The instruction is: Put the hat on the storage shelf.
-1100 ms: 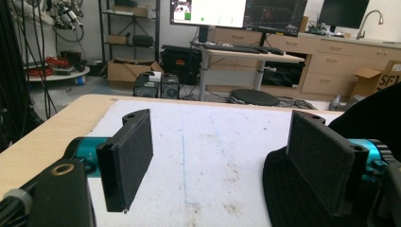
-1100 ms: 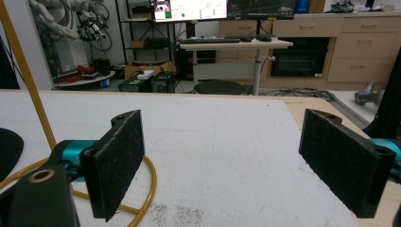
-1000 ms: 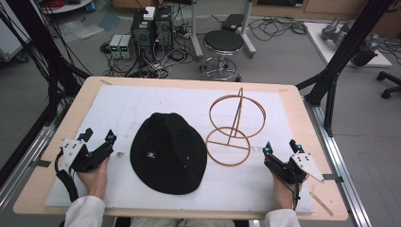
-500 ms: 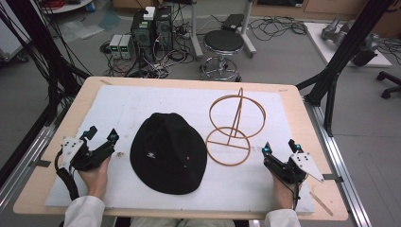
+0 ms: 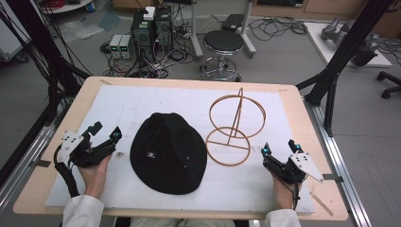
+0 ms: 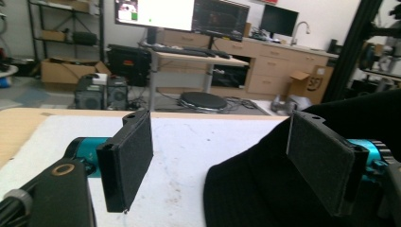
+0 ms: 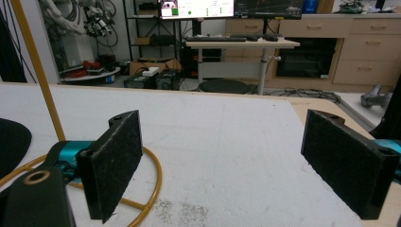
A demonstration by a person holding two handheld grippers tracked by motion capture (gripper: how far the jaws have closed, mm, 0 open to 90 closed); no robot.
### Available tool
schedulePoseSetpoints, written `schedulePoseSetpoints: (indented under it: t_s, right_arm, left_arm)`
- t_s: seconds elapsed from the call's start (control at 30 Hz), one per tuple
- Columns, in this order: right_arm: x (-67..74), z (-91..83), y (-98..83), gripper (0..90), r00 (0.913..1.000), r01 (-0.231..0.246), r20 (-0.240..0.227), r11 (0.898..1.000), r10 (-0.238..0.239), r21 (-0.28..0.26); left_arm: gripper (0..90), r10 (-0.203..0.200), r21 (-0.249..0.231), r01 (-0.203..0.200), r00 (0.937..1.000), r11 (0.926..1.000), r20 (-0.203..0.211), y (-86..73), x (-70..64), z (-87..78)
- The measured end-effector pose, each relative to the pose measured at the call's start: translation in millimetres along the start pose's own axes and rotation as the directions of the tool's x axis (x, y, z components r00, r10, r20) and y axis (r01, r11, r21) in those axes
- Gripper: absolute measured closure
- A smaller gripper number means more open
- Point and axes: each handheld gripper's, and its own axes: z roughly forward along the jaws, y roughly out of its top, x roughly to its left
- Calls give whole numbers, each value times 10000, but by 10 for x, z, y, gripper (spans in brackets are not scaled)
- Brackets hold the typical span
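Observation:
A black bucket hat (image 5: 169, 152) lies crown up in the middle of the white mat (image 5: 142, 101). Just to its right stands an orange wire hat stand (image 5: 233, 128), a ring base with an upright ring on a post. My left gripper (image 5: 105, 133) rests open at the hat's left; in the left gripper view its right jaw hangs over the hat's brim (image 6: 265, 189). My right gripper (image 5: 281, 147) is open at the stand's right, and the ring base (image 7: 142, 189) curves past its left jaw in the right gripper view.
The mat covers most of the wooden table (image 5: 56, 142). Black frame posts (image 5: 340, 61) rise at both sides. Beyond the far edge are a round stool (image 5: 223, 42), computer boxes (image 5: 151, 26) and floor cables.
My left gripper has edged slightly right toward the hat. The hat, the stand and my right gripper have stayed put.

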Motion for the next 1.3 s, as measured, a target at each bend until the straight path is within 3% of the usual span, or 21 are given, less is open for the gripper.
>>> schedulePoseSetpoints:
  t_s: [0.2,0.23,0.3,0.4,0.43,0.53,0.6,0.7,0.77,0.8,0.83,0.87,0.9,0.93,0.97,1.03,1.1,1.3]
  right_arm:
    - [-1,4,-1,125,10000,-13,-55,10000,14,34]
    - [0,4,-2,125,10000,-15,-56,10000,15,42]
    - [-1,6,-2,125,10000,14,-54,10000,-14,47]
    - [4,4,-1,125,9999,134,19,9999,-134,9]
    - [4,3,0,125,9999,129,24,9999,-129,11]
    - [5,2,-1,125,9999,139,20,9999,-139,31]
    - [6,3,-1,125,9999,128,9,9999,-128,53]
    - [8,7,-3,126,10000,76,-38,9999,-75,114]
    - [6,13,-5,125,10000,84,-27,9999,-83,136]
    - [7,13,-5,125,10000,69,-34,9999,-69,145]
    - [7,13,-5,125,10000,52,-45,9999,-51,155]
    - [5,15,-5,125,10000,64,-52,9999,-63,153]
    - [5,15,-6,126,10000,65,-52,9999,-64,148]
    - [6,16,-6,125,10000,68,-56,9999,-67,142]
    - [5,15,-6,125,10000,70,-57,9999,-69,157]
    - [5,16,-6,126,10000,54,-70,9999,-53,161]
    - [6,17,-6,126,10000,56,-82,9999,-55,159]
    - [11,15,-8,125,9999,33,-128,9998,-30,214]
  left_arm:
    - [237,154,274,-174,9972,9995,731,67,5,25]
    - [237,238,388,-278,9947,9989,1002,85,3,38]
    - [237,240,454,-292,9933,9985,1126,90,2,45]
    - [248,24,693,-145,9851,9975,1719,103,-45,75]
    - [254,24,693,-145,9851,9975,1719,103,-45,75]
    - [254,201,1102,-467,9727,9928,2311,115,-132,127]
    - [261,208,1177,-503,9707,9918,2395,112,-149,135]
    - [274,103,1331,-481,9624,9899,2716,104,-170,154]
    - [274,29,1607,-543,9527,9855,3039,95,-181,181]
    - [274,29,1607,-543,9527,9855,3039,95,-181,181]
    - [274,-40,1780,-572,9452,9824,3264,84,-193,200]
    - [274,-40,1780,-572,9452,9824,3264,84,-193,200]
    - [274,-148,1959,-582,9359,9789,3520,71,-216,223]
    - [274,-140,2046,-648,9320,9767,3622,65,-232,233]
    - [274,-140,2046,-648,9320,9767,3622,65,-232,233]
    - [274,-52,2171,-836,9250,9726,3799,45,-285,258]
    - [274,-44,2185,-853,9247,9721,3806,40,-299,265]
    - [274,-142,2448,-932,9145,9651,4044,-2,-352,298]
